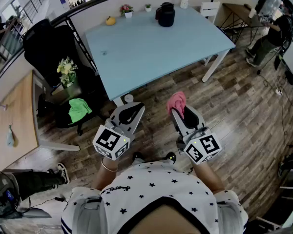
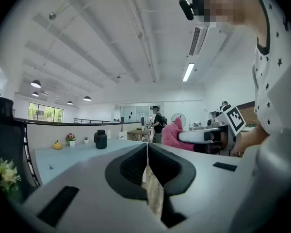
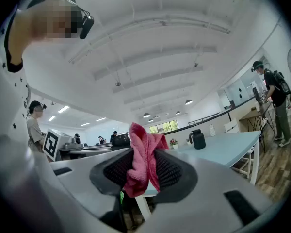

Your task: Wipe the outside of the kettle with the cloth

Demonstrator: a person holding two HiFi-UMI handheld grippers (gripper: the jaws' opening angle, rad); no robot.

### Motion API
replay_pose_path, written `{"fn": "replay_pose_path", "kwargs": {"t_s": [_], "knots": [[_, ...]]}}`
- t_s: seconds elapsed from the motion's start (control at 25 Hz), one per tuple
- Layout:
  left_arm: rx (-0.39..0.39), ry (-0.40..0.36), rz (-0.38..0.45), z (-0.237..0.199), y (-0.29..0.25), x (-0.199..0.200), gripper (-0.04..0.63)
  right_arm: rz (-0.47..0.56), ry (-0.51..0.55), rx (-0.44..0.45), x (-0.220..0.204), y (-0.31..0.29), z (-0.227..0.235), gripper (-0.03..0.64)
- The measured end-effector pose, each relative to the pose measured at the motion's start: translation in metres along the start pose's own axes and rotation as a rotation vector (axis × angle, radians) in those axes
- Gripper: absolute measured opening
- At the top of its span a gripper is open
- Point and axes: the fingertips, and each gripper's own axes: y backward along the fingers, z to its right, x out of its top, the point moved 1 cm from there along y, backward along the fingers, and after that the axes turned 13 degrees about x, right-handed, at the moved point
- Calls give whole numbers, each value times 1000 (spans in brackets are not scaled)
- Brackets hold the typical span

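Nearest the person, both grippers hang over the brown wood-plank floor [image 1: 244, 101], short of the tabletop's near edge. The grey left tongs [image 1: 133, 109] are pressed together with nothing between them. The grey right tongs [image 1: 178, 110] are clamped on a fuzzy pink cloth [image 3: 141, 161], which bunches up past the tips. Further out is the pale blue rectangular tabletop [image 1: 151, 52]. The squat black kettle [image 1: 166, 14] sits upright at its far edge, well apart from both tongs. Left along that edge are a small white pot of pink flowers [image 1: 126, 9] and a little yellow thing [image 1: 110, 20], possibly fruit, too small to tell.
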Motion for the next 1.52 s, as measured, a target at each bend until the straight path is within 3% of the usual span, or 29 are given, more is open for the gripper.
{"fn": "replay_pose_path", "kwargs": {"t_s": [0.72,1.2,1.52], "knots": [[11,0,-41,56,-34,-1,32,45,-79,25,6,53,42,132],[-28,-20,-44,129,-71,1,32,60,-104,-14,12,124,84,135],[-58,-30,-45,153,-92,3,32,77,-117,-53,17,151,104,137]]}}
